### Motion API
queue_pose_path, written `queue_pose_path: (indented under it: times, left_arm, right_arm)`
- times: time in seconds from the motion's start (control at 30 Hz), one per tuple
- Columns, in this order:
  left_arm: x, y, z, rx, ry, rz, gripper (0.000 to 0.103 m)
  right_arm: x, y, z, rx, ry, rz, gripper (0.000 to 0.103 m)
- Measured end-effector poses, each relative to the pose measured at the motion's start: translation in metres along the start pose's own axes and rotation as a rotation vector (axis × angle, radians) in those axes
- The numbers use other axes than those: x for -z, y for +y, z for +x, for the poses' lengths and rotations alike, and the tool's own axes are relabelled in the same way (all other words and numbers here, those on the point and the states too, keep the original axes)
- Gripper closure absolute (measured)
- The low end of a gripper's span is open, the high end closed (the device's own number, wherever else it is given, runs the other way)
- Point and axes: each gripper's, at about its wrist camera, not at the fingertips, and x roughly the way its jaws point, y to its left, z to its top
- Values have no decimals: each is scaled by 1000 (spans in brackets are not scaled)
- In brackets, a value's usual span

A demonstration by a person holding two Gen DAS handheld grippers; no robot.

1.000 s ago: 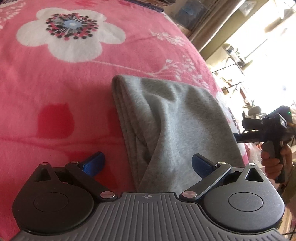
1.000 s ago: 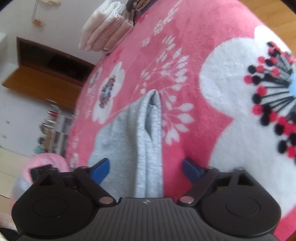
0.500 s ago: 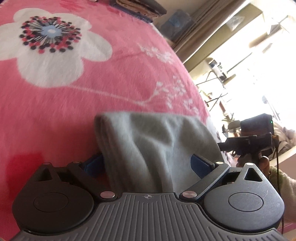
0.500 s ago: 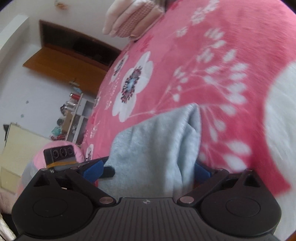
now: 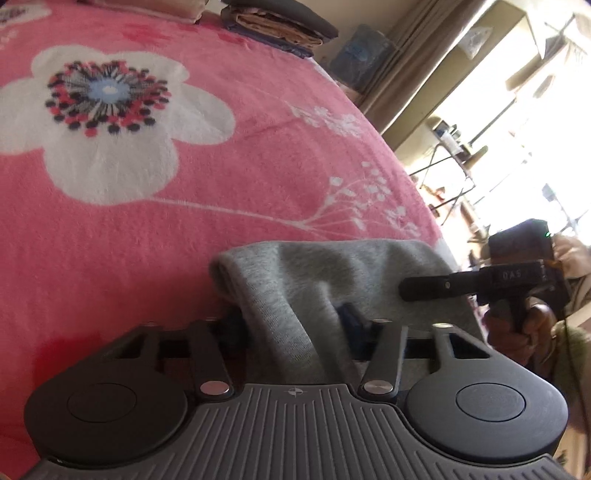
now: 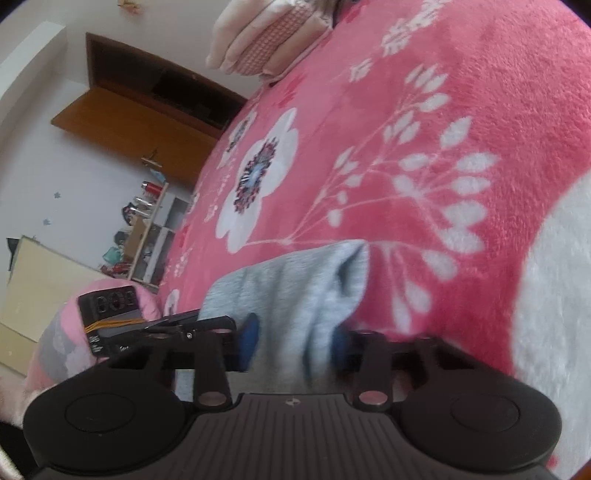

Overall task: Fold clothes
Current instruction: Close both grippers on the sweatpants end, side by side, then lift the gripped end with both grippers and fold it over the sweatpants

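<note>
Grey garment [image 5: 325,288] on pink bed [image 5: 184,221] | left gripper [image 5: 291,325] and right gripper [image 6: 291,338] — fingers closing on near edge corners | judged: lifting it for next fold

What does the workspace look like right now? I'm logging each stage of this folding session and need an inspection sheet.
Surface: pink floral blanket over a bed.
Job's things: folded grey garment lying near the blanket's near edge.
Clutter: stack of folded clothes at the far edge; pale folded pile beside it.
Grippers: left claw and right claw are both closing, each with grey garment fabric between its fingers.
Cables: thin dark cable by the person's hand.
Surroundings: curtain and bright window; wooden cabinet; cluttered shelf unit.
</note>
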Motion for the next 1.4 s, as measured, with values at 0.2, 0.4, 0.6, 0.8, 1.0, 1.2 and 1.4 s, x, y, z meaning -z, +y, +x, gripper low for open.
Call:
queue_pose_path:
  times: [0.2,0.4,0.6,0.8,1.0,1.2,1.4]
  left_arm:
    - [-2,-13,-31,6,-49,50,84]
    - [0,-42,-70,50,-133,153,86]
    - [4,-74,-106,120,-183,239,87]
    - [28,-109,-160,171,-228,378,87]
    - [68,-137,-209,192,-238,491,88]
    - [110,-155,-234,204,-198,657,87]
    - [158,-164,-232,257,-65,844,87]
  right_arm:
    - [2,20,-6,23,-29,-61,82]
    - [7,63,-36,40,-55,-169,82]
    - [30,119,-73,56,-64,-273,82]
    - [68,181,-104,90,-71,-382,82]
    - [117,229,-120,117,-57,-459,82]
    - [173,260,-128,158,-4,-550,82]
    - [230,266,-119,248,144,-654,82]
